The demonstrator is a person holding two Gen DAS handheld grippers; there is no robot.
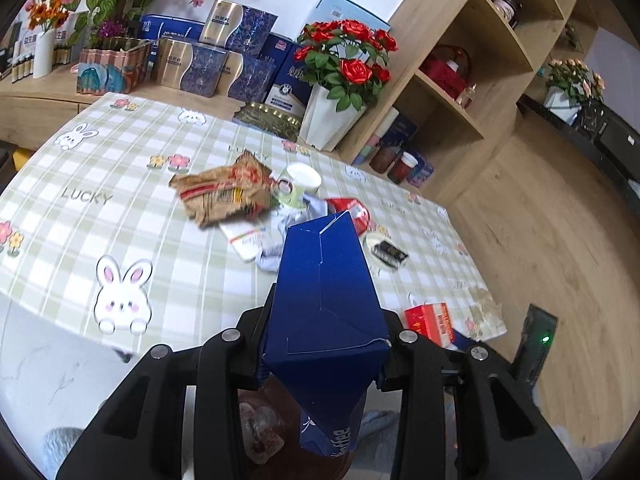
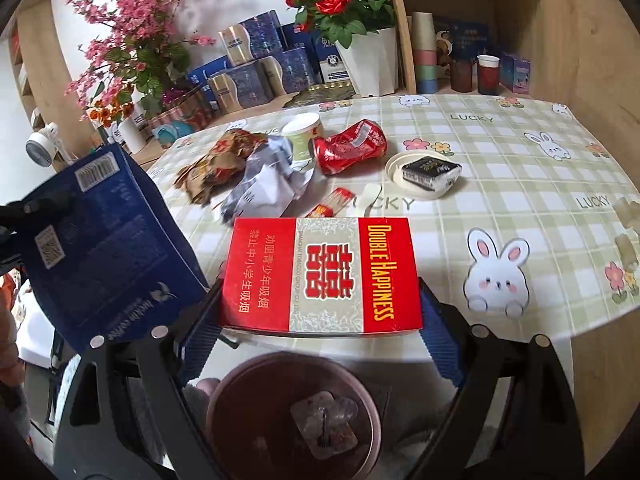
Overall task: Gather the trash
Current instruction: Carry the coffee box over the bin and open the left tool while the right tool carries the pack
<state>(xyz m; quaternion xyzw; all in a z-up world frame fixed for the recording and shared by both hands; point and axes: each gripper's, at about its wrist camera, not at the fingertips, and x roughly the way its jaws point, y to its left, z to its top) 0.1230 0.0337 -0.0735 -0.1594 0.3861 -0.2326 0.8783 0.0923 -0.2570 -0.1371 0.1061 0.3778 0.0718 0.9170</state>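
so both hands are loaded right now and the whole thing comes down to what's straight underneath them. The right gripper (image 2: 320, 304) has the red carton (image 2: 320, 276) clamped across its long side, flat and face up, so the carton's long axis runs side to side between the blue pads. Directly below it, off the near edge of the surface (image 2: 520, 184), sits the brown bin (image 2: 292, 412) with some crumpled plastic already in it. Carton's basically hovering over the far rim of the bin, so I'd guess it needs to come a touch nearer before letting go, otherwise it could tip off the rim

The left gripper (image 1: 324, 344) is squeezed narrow on the blue coffee box (image 1: 324, 288), long axis pointing away along the fingers. The bin (image 1: 260, 432) peeks out below that one too, slightly left of the box

Right hand looks closer to dead centre over the bin, so my bet is it drops first

Still on the surface: brown wrapper (image 2: 224, 160), paper cup (image 2: 302, 134), crushed red can (image 2: 350, 146), white lid (image 2: 400, 168) with a dark pack (image 2: 430, 170) on it
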